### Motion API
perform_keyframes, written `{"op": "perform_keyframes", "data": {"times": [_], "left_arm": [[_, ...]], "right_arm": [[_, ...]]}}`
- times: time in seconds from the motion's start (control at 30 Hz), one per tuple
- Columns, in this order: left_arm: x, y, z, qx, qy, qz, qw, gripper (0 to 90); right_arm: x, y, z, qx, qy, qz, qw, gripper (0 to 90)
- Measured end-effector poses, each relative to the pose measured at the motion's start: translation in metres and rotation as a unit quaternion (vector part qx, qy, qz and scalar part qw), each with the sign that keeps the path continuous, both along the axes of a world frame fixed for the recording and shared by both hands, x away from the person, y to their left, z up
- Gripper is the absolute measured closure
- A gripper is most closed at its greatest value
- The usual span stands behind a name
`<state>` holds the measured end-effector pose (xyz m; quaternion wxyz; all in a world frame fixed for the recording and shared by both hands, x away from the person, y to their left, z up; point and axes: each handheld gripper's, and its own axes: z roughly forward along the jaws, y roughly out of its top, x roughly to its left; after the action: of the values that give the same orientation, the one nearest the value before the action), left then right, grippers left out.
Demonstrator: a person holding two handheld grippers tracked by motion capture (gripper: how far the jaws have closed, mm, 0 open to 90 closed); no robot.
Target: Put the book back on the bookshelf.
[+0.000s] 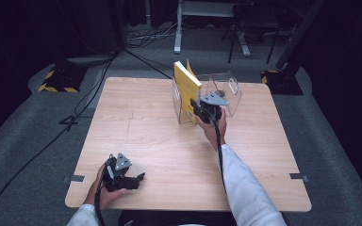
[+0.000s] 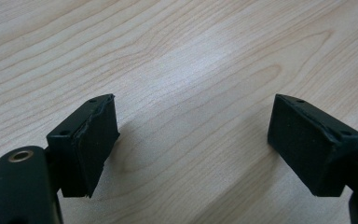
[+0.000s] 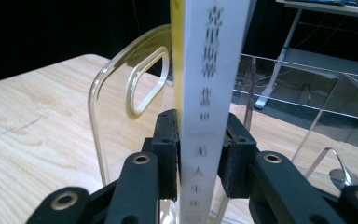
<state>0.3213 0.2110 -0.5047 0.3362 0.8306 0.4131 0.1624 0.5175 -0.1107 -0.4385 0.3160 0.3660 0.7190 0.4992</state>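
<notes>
Clear acrylic rack (image 1: 231, 96) at the table's (image 1: 160, 141) far edge, with a yellow book (image 1: 186, 84) upright in its left end. Right gripper (image 1: 201, 112) at the book's near edge — jaws either side of the white spine (image 3: 209, 93), seemingly still touching it. Left gripper (image 1: 139, 179) near the front edge, jaws apart over bare wood — nothing between.

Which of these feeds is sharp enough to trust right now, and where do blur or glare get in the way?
High view: table evenly lit, surroundings dark, clear plastic rack hard to trace. Left gripper view: wood grain sharp, soft shadows under the open left tongs. Right gripper view: book spine lettering blurred from closeness; rack edges catch glare beside the right tongs.
</notes>
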Motion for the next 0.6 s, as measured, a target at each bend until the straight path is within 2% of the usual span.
{"op": "perform_keyframes", "data": {"times": [0.1, 0.3, 0.6], "left_arm": [[0.0, 0.0, 0.0, 0.001, 0.001, -0.001, 1.0, 16.7], [0.0, 0.0, 0.0, 0.0, 0.0, 0.0, 1.0, 16.6], [0.0, 0.0, 0.0, 0.0, 0.0, 0.0, 1.0, 16.7]], "right_arm": [[-0.004, -0.005, 0.001, -0.006, 0.001, 0.01, 0.9999, 71.4], [-0.011, -0.014, 0.005, -0.005, -0.003, 0.009, 0.9999, 67.1], [-0.017, -0.029, 0.004, -0.007, 0.004, 0.016, 0.9998, 61.7]]}}
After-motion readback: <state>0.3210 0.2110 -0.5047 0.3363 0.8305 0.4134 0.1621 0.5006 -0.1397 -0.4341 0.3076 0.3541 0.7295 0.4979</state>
